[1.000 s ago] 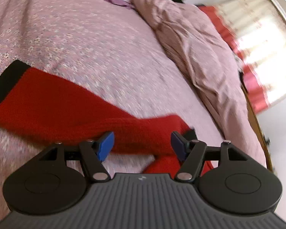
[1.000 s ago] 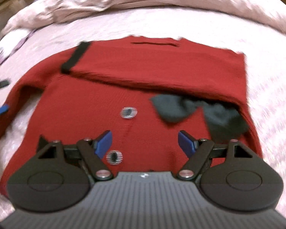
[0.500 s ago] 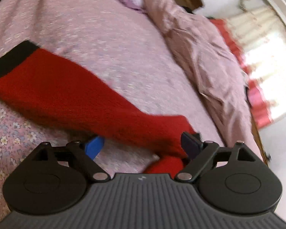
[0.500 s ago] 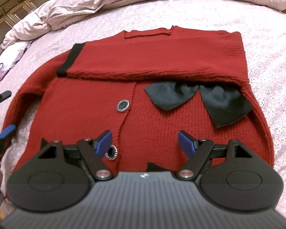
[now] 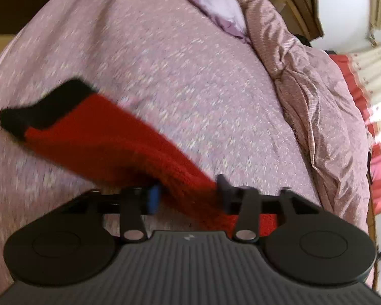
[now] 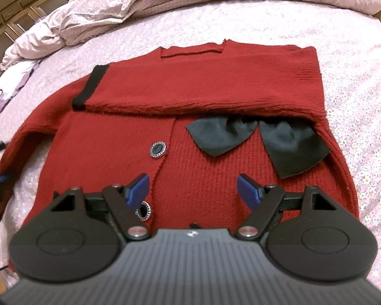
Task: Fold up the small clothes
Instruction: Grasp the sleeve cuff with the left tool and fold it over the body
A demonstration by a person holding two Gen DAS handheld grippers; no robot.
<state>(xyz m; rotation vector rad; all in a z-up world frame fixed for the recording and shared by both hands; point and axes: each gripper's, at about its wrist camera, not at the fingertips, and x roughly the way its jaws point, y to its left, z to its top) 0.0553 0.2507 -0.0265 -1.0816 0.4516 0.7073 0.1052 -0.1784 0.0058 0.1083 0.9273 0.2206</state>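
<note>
Between the closing fingers of the left gripper (image 5: 188, 195): red sleeve (image 5: 109, 150), awaiting folding. Right gripper (image 6: 193, 185) is hovering wide, empty, over the cardigan (image 6: 190, 132); one sleeve folded.

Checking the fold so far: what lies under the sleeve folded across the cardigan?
The folded sleeve covers the cardigan's upper front and the top of the black bow; anything beneath stays hidden.

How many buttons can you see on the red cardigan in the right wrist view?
2. One button sits on the cardigan front, left of the black bow; another button is lower, beside the right gripper's finger. More may be hidden.
</note>
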